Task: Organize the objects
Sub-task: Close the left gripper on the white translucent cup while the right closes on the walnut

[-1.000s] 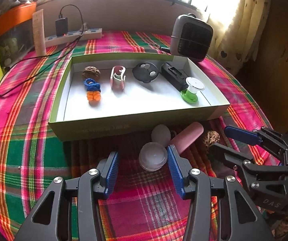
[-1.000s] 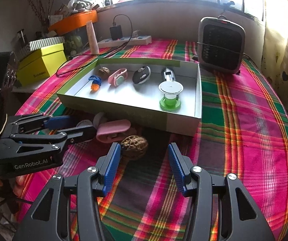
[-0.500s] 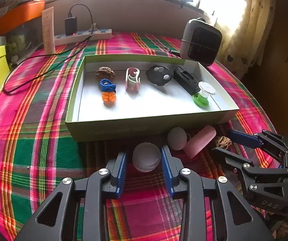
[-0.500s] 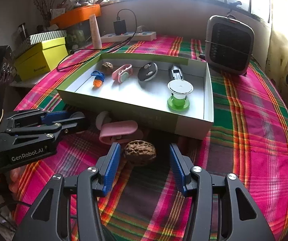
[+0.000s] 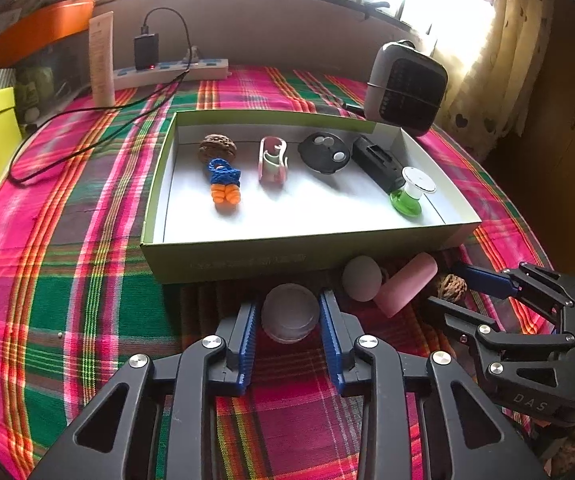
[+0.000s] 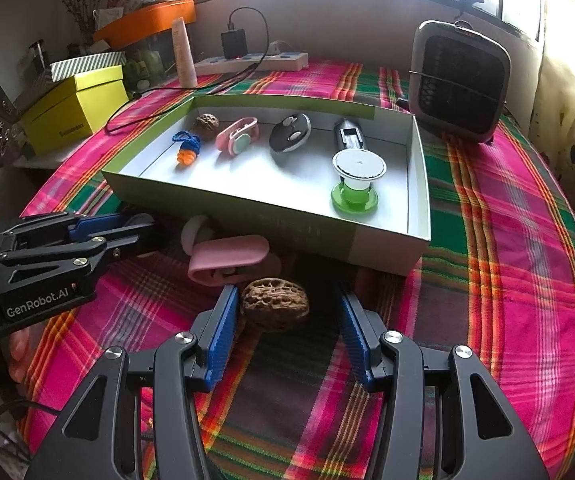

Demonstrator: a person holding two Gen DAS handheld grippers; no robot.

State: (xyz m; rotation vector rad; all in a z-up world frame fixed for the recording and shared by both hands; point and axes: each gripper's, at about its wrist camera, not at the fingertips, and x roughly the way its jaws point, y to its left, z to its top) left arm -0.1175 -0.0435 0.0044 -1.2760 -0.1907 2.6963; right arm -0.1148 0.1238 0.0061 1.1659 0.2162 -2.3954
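— Two grippers, both low over the table. What has the left gripper (image 5: 290, 322) got?

— Its jaws have just been closing, and the blue pads (image 5: 248, 340) now sit against both sides of a cloudy round ball (image 5: 290, 313), which rests on the plaid tablecloth (image 5: 67, 280) just in front of the box.

— And the right gripper (image 6: 285, 330)?

— Spread wide, holding nothing. A walnut (image 6: 274, 303) lies between its fingers, close to the left pad (touching or not, I cannot tell), with a clear gap to the right one.

— What else is loose?

— A pale round disc (image 5: 361, 283) and a pink case (image 5: 405, 283), side by side between the ball and the walnut, all near the front wall of the box.

— The box itself?

— A shallow green box (image 5: 247, 258) with a white floor. A row inside: another walnut (image 5: 217, 148), a blue and orange knitted charm (image 5: 225, 184), a pink clip (image 5: 273, 160), a dark round fob (image 5: 324, 152), a black block (image 5: 377, 162), a green and white spool (image 5: 411, 192).

— Further out?

— A small heater (image 6: 459, 82) at the box's far right corner, a power strip (image 6: 251, 62) with a charger plugged in under the bright window, a yellow box (image 6: 75, 108) off the table's left edge, and a curtain (image 5: 499, 40) at the right.
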